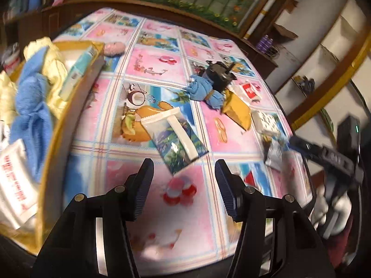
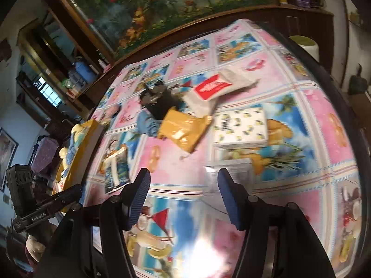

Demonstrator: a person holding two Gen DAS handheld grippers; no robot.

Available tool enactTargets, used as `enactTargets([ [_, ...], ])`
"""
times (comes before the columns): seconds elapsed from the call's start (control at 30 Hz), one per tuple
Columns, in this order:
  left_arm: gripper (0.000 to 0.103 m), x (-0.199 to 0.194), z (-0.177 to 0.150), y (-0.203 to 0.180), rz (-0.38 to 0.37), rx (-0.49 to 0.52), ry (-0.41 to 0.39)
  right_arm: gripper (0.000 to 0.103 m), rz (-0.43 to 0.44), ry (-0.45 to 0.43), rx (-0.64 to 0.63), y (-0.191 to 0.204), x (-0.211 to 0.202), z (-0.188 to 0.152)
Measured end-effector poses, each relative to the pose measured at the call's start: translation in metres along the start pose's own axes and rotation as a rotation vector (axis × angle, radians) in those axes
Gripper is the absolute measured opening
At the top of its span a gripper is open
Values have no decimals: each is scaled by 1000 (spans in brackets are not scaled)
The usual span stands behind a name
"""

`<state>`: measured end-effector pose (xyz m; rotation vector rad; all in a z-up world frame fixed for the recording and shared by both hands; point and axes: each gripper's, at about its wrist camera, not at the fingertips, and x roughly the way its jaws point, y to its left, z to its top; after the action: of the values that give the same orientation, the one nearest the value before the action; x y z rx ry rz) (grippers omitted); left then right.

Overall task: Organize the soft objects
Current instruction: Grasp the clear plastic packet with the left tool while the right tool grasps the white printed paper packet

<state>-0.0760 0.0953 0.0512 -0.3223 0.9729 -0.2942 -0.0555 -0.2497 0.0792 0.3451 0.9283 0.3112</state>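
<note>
With both my left gripper [image 1: 184,173] and right gripper [image 2: 184,185] spread empty, I should straddle the silver packet [image 2: 229,173] under my right fingertips squarely before squeezing.

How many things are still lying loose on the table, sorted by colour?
Blue cloth bundle: 1
Yellow packet: 1
Red-and-white packet: 1
White lemon-print napkin pack: 1
Silver packet: 1
Clear sachet with a white strip: 1
Black object: 1
Pink fluffy thing: 1
Total: 8

"GenRobot AI" on left hand-held gripper [image 2: 46,210]
</note>
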Motion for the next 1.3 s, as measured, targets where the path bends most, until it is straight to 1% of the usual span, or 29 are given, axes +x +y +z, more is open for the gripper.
enactTargets([
  [0.07,55,13,7,3,15,-47,6,61,-49,-4,36,-14,1,-2],
  [0.13,55,19,10,4,22,-65,-7,61,-72,6,44,-19,6,-3],
  [0.2,55,25,13,6,54,-63,-18,61,-88,18,37,-18,13,-4],
  [0.3,55,38,17,10,83,-66,3,61,-140,40,-1,-12,29,-4],
  [0.43,55,58,22,4,126,-29,27,61,-157,60,-52,-4,40,-11],
  [0.47,56,61,24,0,142,-7,11,61,-157,70,-59,-2,44,-13],
  [0.53,66,71,27,-10,174,38,8,61,-166,63,-79,2,45,-14],
  [0.57,70,77,29,-16,201,66,9,61,-171,67,-86,4,46,-15],
  [0.6,76,83,30,-23,236,104,10,61,-175,67,-91,5,46,-15],
  [0.63,80,91,29,-31,279,154,14,61,-179,68,-95,6,47,-14],
  [0.67,82,99,27,-39,341,220,17,61,-185,68,-103,6,47,-14],
  [0.7,85,101,24,-46,351,270,-18,61,-191,67,-111,7,48,-15],
  [0.73,85,103,22,-49,346,301,-28,59,-206,67,-130,9,48,-16],
  [0.77,84,103,21,-48,335,304,-29,55,-214,69,-141,11,48,-17],
  [0.8,72,102,21,-43,295,283,-18,44,-214,69,-150,13,48,-19],
  [0.83,60,99,22,-40,283,280,-26,42,-204,72,-155,14,46,-21],
  [0.87,59,97,22,-39,272,283,-13,41,-189,76,-151,14,44,-23],
  [0.93,55,90,20,-31,226,262,-4,40,-176,75,-150,15,41,-27],
  [0.97,55,86,20,-28,202,248,0,40,-163,74,-144,15,39,-28],
  [1.07,54,68,16,-14,108,178,2,40,-102,65,-118,17,33,-30],
  [1.1,55,60,15,-13,87,158,-2,40,-92,62,-119,21,31,-29],
  [1.2,55,28,11,-4,15,99,-34,40,-69,46,-151,38,23,-28],
  [1.3,55,-16,7,4,-11,63,-104,40,-34,40,-195,62,20,-26],
])
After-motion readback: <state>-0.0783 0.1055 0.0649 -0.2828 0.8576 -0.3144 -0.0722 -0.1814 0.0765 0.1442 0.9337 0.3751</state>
